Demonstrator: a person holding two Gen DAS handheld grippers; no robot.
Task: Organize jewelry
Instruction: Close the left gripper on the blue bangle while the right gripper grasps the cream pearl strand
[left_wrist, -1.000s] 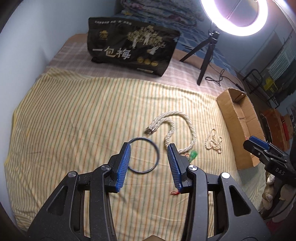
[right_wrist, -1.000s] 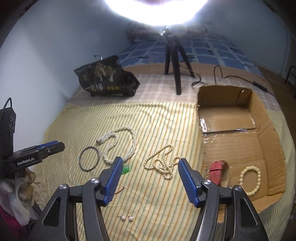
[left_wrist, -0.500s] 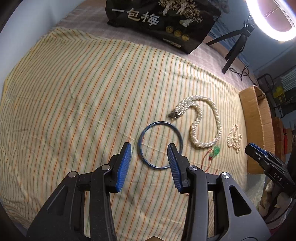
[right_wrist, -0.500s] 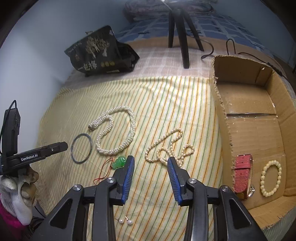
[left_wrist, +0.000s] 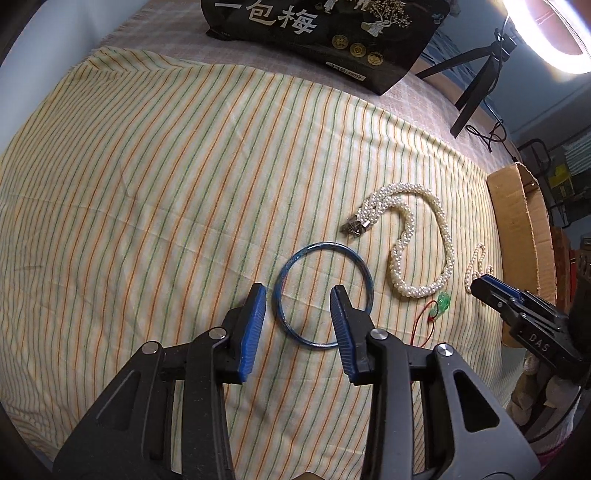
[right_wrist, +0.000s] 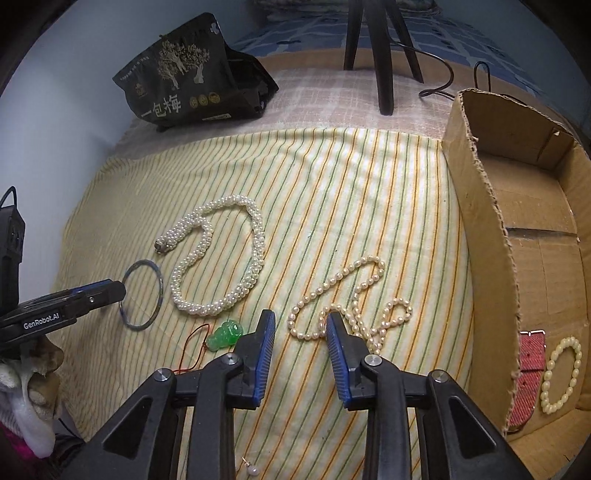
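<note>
Flat on striped cloth (left_wrist: 147, 184), thin dark-blue bangle (left_wrist: 295, 332), unbroken ring

My left gripper (left_wrist: 298, 302) hangs low with its jaws parted, blue pads (left_wrist: 252, 328) facing each other. My right gripper (right_wrist: 301, 334) sits to its right, jaws likewise parted, nothing between them, both angled down and forward.

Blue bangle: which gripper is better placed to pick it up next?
Left. The open left gripper already straddles the near rim of the bangle, while the right gripper sits open over the thin pearl strand, with the thick necklace between it and the bangle.
</note>
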